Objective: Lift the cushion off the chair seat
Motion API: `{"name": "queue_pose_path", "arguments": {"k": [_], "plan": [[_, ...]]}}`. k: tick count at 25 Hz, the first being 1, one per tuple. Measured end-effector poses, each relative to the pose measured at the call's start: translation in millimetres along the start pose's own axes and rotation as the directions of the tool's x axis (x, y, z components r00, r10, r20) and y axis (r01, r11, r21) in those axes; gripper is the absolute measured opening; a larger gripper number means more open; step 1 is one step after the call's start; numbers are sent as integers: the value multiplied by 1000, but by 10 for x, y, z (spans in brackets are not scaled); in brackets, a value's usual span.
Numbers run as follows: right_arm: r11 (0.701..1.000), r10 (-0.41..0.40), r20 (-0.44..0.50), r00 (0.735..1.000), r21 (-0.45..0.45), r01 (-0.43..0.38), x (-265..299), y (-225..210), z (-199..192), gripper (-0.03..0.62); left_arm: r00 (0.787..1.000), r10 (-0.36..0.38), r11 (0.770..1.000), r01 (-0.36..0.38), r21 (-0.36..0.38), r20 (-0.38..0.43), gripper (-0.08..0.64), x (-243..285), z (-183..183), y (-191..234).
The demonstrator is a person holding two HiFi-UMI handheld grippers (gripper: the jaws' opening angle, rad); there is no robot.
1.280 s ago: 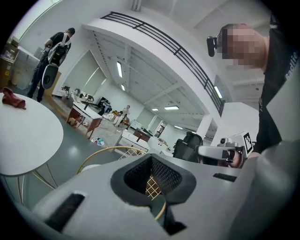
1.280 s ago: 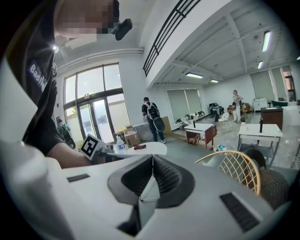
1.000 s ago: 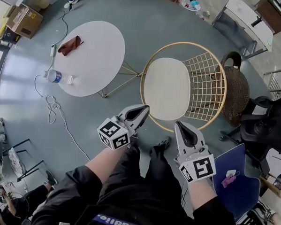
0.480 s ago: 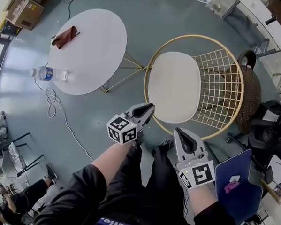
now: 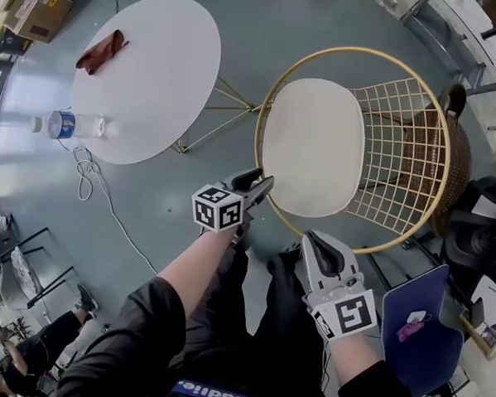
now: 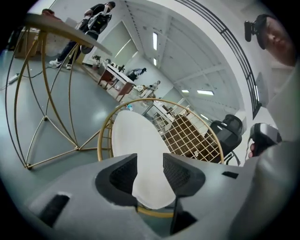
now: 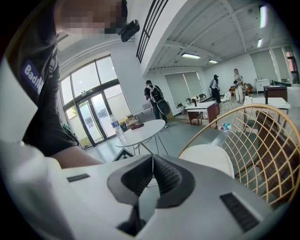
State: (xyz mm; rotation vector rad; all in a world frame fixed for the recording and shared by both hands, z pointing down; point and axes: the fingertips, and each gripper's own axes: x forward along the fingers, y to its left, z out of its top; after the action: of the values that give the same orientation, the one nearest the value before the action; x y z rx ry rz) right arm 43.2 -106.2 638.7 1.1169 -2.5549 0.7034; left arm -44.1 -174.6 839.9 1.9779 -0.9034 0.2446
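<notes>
Status: approach phase, lift not begun. The cushion (image 5: 310, 147), white and oval, lies flat on the seat of the gold wire chair (image 5: 400, 143), centre-right of the head view, filling the seat inside the round rim. No corner or edge looks raised. The left tool (image 5: 261, 184) sits at the lower-left edge of the chair, tips just beside the rim and the near edge of the cushion. Its jaws are opening and stand moderately apart. In the left gripper view the cushion's near end shows through the gap between the pads, but neither pad presses on it, so there is no grip. The right tool (image 5: 314, 240) is lower in the frame, below the chair's near rim and clear of the cushion. Its jaws are closed tip to tip with nothing between them. The round white desk (image 5: 147, 72), upper left, carries a water bottle (image 5: 69, 124) at its left edge and is not involved. Judgement: nothing of the task proper is done. Left to do: bring the left tool onto the cushion's near edge and close on it, open the right tool and seat it on the edge too if two holds are wanted, then raise the cushion clear of the seat. The edge lies low against the wire, so the pads likely need to get under it.
</notes>
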Motion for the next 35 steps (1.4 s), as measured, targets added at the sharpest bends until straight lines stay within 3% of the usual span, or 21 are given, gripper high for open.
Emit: {"name": "queue_pose_path", "arguments": {"k": [6,10,17,27,35], "plan": [[1000,-5,-25,1000,6,5,25,-55,-199,26,997,49,996,-53,-72,-61,232,236,-280,403],[1000,-4,-26,1000,21,5,73,-54,-292,28,995,55,990,-65,-122,-85,241,363,-376,538],[998,-35,-31,999,50,36,-42,-130,-388,26,985,68,986,-91,-141,-160,241,593,-482,578],[992,-105,-4,994,72,105,-443,-217,-229,26,982,87,987,-108,-122,-169,115,526,-350,359],[991,-129,46,991,43,127,-786,-122,253,26,991,58,992,-72,-108,-120,70,314,-29,-136]]}}
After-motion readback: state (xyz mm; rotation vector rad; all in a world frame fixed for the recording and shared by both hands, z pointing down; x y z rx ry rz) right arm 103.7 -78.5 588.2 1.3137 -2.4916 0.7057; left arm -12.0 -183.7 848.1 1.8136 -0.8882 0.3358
